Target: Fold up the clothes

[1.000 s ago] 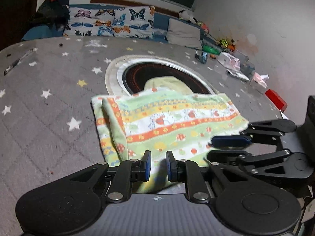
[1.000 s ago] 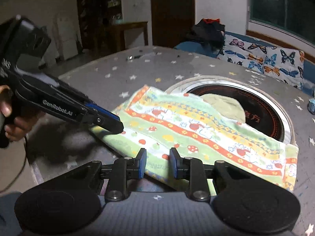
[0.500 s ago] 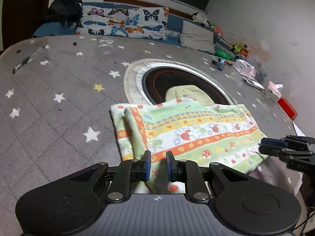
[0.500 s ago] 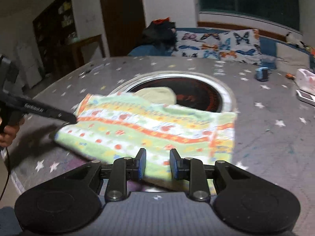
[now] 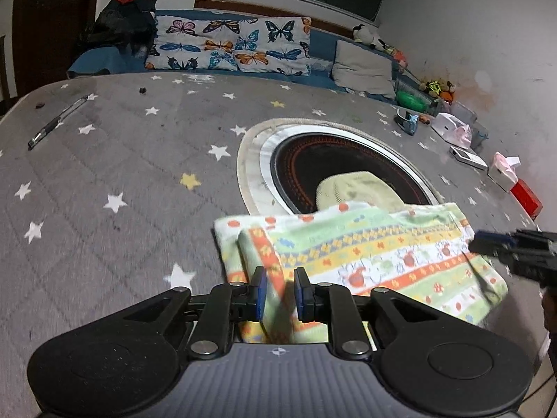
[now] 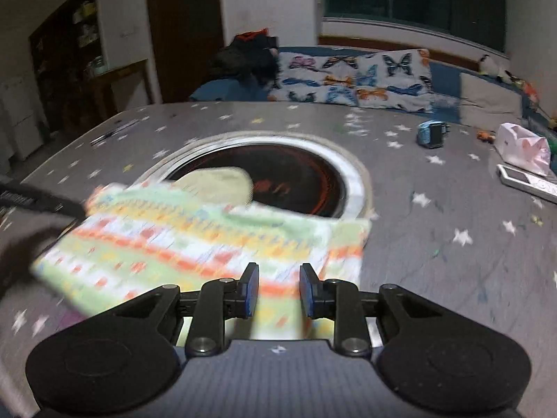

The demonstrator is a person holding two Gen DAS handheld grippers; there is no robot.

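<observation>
Tongs, ours: left tongs (image 5: 277, 291) opening around the striped cloth (image 5: 365, 257), right tongs (image 6: 279, 289) spread, blur hiding any contact.

The folded cloth (image 5: 365, 254) is pale green with orange, yellow and white stripes and small red figures, on a grey table cover (image 5: 104, 174) with white and yellow stars, behind it a butterfly-print cushion (image 5: 233, 45).

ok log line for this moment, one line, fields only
task: fold clothes | cloth: folded, flat on table | left gripper: opening, over cloth's near edge | right gripper: open over cloth's corner
</observation>
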